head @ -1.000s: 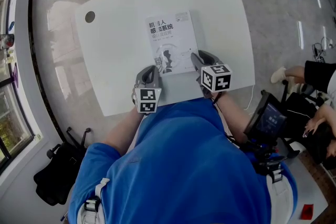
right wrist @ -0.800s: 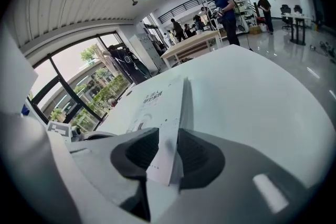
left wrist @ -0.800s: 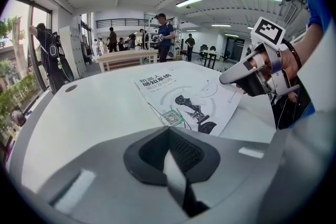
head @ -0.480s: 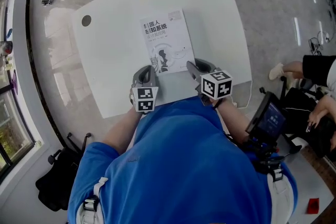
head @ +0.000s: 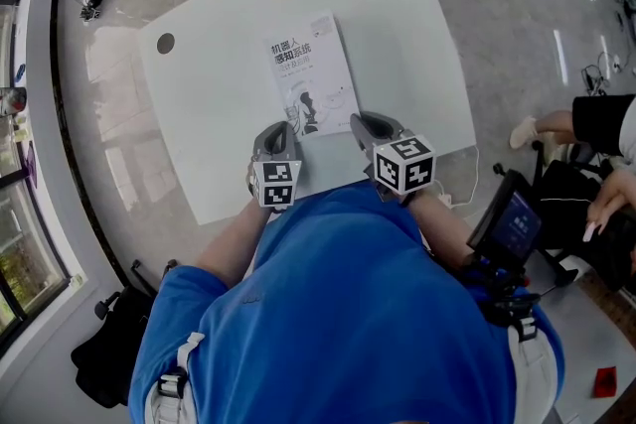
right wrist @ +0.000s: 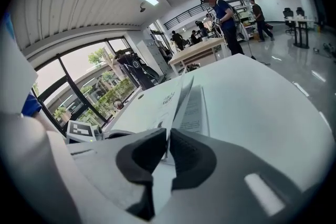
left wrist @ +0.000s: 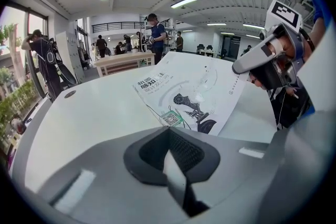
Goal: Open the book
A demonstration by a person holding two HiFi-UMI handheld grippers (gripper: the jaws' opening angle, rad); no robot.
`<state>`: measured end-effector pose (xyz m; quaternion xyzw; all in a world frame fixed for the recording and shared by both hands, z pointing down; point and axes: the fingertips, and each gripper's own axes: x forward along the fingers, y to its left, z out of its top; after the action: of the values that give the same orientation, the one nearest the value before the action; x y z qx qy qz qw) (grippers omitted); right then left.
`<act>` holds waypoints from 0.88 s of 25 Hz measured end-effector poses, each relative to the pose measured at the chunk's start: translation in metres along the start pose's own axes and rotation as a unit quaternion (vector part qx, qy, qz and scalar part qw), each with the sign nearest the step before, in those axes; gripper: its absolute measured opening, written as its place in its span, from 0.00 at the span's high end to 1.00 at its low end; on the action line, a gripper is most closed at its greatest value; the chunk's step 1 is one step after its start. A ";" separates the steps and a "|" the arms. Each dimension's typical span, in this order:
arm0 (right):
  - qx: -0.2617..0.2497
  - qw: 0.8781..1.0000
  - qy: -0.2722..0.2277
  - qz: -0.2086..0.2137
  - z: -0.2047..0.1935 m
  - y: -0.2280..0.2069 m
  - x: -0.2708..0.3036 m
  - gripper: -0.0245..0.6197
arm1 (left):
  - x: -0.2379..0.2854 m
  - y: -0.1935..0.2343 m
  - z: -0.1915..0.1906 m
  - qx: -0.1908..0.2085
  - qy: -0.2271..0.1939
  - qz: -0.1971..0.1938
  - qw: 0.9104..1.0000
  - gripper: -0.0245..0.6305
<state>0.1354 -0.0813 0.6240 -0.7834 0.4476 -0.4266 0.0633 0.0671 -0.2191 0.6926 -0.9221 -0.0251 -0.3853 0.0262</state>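
Note:
A white paperback book [head: 308, 65] lies on the white table [head: 219, 144] in front of me. My right gripper [head: 360, 126] is at the book's near right corner. In the right gripper view its jaws are closing with the front cover [right wrist: 170, 98] pinched between the pads [right wrist: 143, 155]. The cover is raised and a printed page [right wrist: 195, 110] shows under it. My left gripper [head: 278, 132] is shut with nothing in it. Its tip [left wrist: 169, 131] sits just short of the book's [left wrist: 194, 92] near left corner. The right gripper [left wrist: 268, 55] shows there at the book's right edge.
A round cable hole [head: 165, 43] sits in the table's far left part. A dark screen on a stand [head: 507, 223] and a seated person [head: 596, 134] are to the right of the table. A black chair [head: 109, 353] stands on the floor at lower left.
My right gripper's jaws have closed on the book's cover and risen slightly with it. The left gripper has stayed in place.

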 end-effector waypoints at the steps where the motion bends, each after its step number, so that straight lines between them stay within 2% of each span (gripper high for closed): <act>1: -0.005 1.000 -0.003 0.002 0.003 0.005 -0.001 0.92 | -0.001 0.000 0.002 0.001 -0.002 0.000 1.000 0.95; 10: -0.077 0.996 -0.030 0.021 0.017 0.064 -0.017 0.93 | -0.039 0.012 0.005 -0.003 -0.031 0.017 0.999 0.95; 16: -0.138 0.988 -0.045 0.057 0.028 0.109 -0.012 0.93 | -0.065 0.031 0.002 -0.022 -0.054 0.045 0.997 0.95; 22: -0.182 0.978 -0.044 0.091 0.028 0.155 -0.001 0.93 | -0.098 0.049 -0.015 -0.047 -0.059 0.074 0.994 0.95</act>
<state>0.0552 -0.1802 0.5308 -0.7557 0.5841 -0.2953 -0.0222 -0.0094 -0.2719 0.6321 -0.9428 0.0600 -0.3278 0.0102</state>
